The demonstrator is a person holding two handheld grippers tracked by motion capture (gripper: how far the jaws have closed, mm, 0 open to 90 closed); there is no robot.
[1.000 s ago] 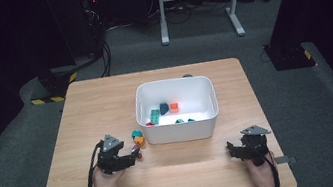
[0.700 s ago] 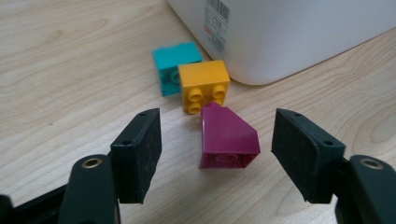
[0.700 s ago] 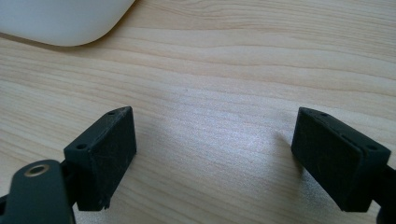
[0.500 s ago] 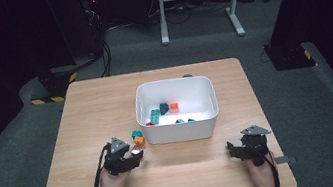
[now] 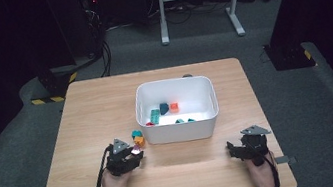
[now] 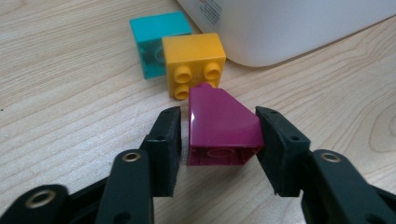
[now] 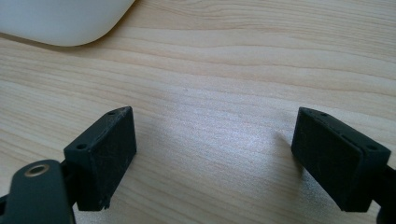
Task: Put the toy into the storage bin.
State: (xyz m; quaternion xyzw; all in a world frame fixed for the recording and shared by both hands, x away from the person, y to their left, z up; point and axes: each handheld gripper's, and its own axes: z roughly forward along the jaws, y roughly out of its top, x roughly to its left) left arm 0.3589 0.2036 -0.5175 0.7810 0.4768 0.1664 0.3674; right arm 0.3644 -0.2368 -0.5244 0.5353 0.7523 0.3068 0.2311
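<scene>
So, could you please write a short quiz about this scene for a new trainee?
1. Which brick lies between the jaws of the left gripper: A) the magenta sloped brick, B) the yellow brick, C) the teal brick?
2. True or false: the right gripper holds a brick.
3. What stands just behind the yellow brick and the teal brick?

Key:
1. A; a small gap shows at one pad, and the jaws have just been closing.
2. False; its jaws stand open over bare table.
3. The white bin.
</scene>
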